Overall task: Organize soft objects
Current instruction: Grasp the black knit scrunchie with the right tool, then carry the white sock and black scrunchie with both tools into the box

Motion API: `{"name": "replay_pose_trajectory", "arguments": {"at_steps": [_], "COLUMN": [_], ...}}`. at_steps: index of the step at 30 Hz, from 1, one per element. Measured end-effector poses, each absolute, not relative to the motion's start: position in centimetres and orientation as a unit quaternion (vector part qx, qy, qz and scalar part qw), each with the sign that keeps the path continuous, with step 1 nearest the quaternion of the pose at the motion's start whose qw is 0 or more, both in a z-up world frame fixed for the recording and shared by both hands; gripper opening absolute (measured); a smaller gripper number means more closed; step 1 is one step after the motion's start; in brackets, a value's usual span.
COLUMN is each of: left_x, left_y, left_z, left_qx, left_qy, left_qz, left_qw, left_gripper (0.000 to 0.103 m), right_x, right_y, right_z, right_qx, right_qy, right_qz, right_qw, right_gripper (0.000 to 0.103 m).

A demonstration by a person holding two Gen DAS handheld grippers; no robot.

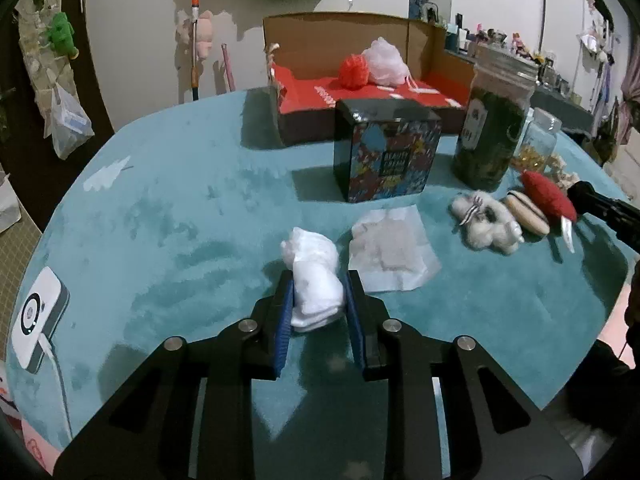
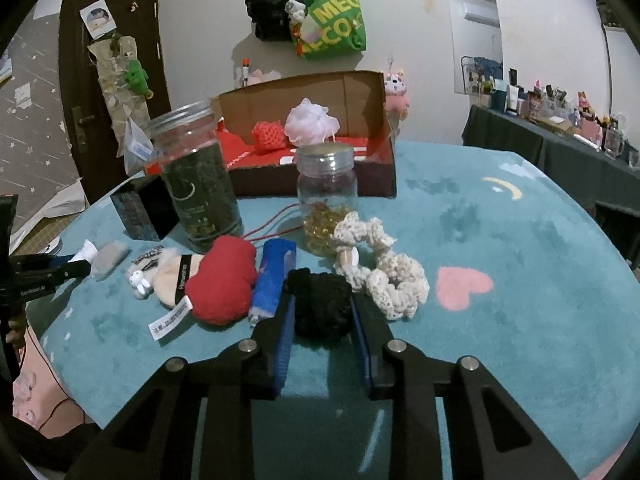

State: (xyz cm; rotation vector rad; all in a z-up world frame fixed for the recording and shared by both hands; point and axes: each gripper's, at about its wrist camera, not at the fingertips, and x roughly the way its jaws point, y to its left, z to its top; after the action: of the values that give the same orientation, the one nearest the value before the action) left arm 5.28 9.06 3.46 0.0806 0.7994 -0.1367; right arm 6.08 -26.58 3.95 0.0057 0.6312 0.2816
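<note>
Two grippers: left gripper [image 1: 320, 300] clamped on a crumpled white cloth wad [image 1: 314, 280]; right gripper [image 2: 322, 312] clamped on a black crocheted pouch [image 2: 320, 304].
Room: bare teal plush tabletop [image 1: 168, 208] stretches left of the wad to the table's rim; right of the pouch, past a cream crocheted scrunchie [image 2: 384, 276].
Writing: red plush heart [image 2: 222, 284] bears a printed tag, unreadable.
Containers: open cardboard box [image 2: 360, 92] holds red and pale pink mesh puffs; tall plastic jar [image 2: 196, 176] holds dark leaves.

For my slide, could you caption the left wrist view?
Left gripper clamps white cloth on teal table.
</note>
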Motion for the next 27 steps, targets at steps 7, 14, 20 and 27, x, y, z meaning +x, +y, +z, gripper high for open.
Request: {"name": "replay_pose_trajectory", "arguments": {"at_steps": [7, 14, 20, 27], "left_x": [4.6, 4.6, 5.1, 7.2], "left_y": [9.0, 7.8, 7.9, 8.7], "left_z": [5.1, 5.8, 5.8, 6.3], "left_qx": [0.042, 0.043, 0.04, 0.041], "left_qy": [0.368, 0.359, 0.366, 0.372], "left_qz": [-0.068, -0.087, -0.078, -0.073], "left_qw": [0.927, 0.928, 0.927, 0.925], "left_gripper": [0.023, 0.023, 0.023, 0.023], "right_x": [5.9, 5.7, 5.8, 7.7], "right_y": [-26.5, -26.4, -27.4, -29.5], "right_z": [4.5, 4.8, 5.4, 6.9], "right_qx": [0.007, 0.003, 0.008, 0.0], "right_qy": [0.303, 0.299, 0.295, 0.296], "right_qz": [0.144, 0.146, 0.132, 0.106], "right_qw": [0.942, 0.943, 0.946, 0.949], "right_gripper": [0.029, 0.029, 0.029, 0.029]}}
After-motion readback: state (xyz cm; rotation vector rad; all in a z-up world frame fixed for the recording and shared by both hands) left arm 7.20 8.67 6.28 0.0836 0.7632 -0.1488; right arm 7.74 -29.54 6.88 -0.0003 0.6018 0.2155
